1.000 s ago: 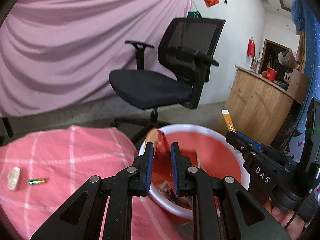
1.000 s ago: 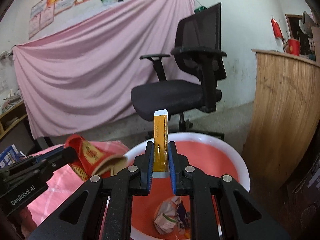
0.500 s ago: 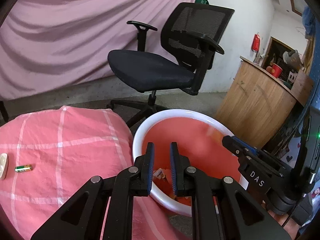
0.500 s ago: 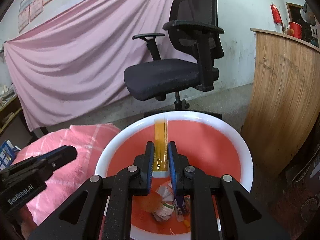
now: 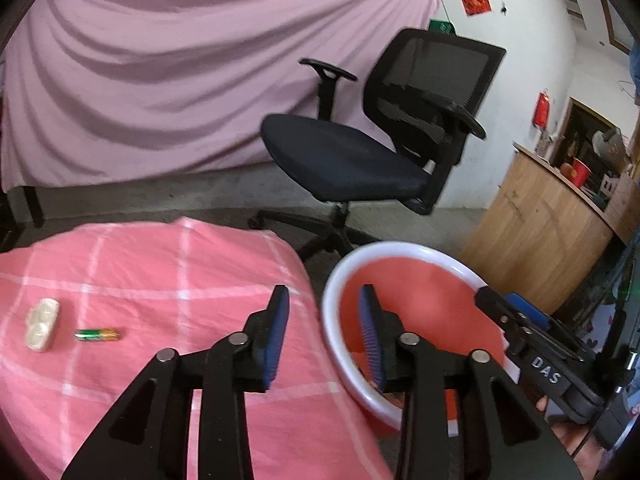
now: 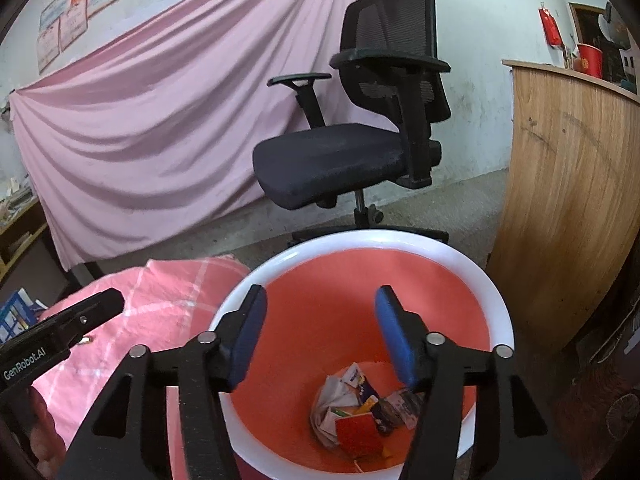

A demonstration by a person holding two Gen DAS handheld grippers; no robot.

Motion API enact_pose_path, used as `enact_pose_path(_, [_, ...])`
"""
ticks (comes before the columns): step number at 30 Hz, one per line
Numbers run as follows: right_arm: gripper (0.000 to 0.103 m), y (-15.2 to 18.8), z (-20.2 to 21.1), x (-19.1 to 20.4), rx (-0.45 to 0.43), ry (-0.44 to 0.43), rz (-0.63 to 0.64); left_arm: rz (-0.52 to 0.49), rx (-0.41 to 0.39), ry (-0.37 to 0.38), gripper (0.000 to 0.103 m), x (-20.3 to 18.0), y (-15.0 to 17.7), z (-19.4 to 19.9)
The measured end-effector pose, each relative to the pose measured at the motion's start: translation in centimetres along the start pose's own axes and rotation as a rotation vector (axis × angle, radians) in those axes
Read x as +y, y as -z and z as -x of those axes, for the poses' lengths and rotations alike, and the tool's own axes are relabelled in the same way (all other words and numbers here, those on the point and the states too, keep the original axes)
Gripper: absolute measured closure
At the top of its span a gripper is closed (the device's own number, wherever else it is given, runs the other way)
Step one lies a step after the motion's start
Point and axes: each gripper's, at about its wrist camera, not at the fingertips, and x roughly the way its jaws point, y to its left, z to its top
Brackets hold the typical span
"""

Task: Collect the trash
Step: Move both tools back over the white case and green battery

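With both drops apparently done, step in hand reads as release over the bin, next pickup pending. Right gripper (image 6: 320, 336) over the red bin (image 6: 496, 300), jaws spread and just been opening, nothing between them; crumpled paper and wrappers (image 6: 360, 412) lying at the bin bottom. Left gripper (image 5: 324, 336) straddling the bin's left rim, jaws also just been opening, released, empty.

Trash left to collect: green battery (image 5: 97, 334) and pale blister pack (image 5: 42, 323), side by side at far left on the pink checked cloth (image 5: 160, 272), well apart from the bin. Surface under the cloth not visible, so tabletop or not, cannot tell.

Next move likely calls for swinging the left gripper left across the cloth, lowering onto the battery, closing along its short side. Small round item, could roll or slip.

Room: cloth open and bare between gripper and battery. Cloth edge drops off just beside the bin rim. Office chair (image 5: 360, 160) far behind, wooden counter (image 6: 568, 200) close on the right of the bin; tight there.
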Motion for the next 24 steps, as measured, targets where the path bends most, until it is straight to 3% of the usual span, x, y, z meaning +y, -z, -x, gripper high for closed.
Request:
enact_pose_path(6, [0.021, -0.4, 0.9, 0.7, -0.056, -0.03, -0.016, 0.028, -0.084, -0.08, 0.042, 2.2, -0.4, 2.6])
enact_pose_path(8, [0.016, -0.5, 1.1, 1.0, -0.076, -0.036, -0.022, 0.034, -0.108, -0.1, 0.019, 2.7, -0.5, 3.2])
enact_pose_path(10, [0.01, -0.6, 1.4, 1.3, -0.092, -0.04, -0.027, 0.039, -0.17, -0.133, 0.004, 3.5, -0.4, 4.5])
enact_pose_path(12, [0.0, -0.8, 1.6, 1.6, -0.116, -0.042, -0.034, 0.035, -0.223, -0.16, 0.001, 3.9, -0.2, 5.6])
enact_pose_path(24, [0.0, -1.8, 4.4, 6.8, -0.334, -0.15, 0.006, 0.022, -0.365, -0.29, 0.001, 7.3, 0.5, 10.2])
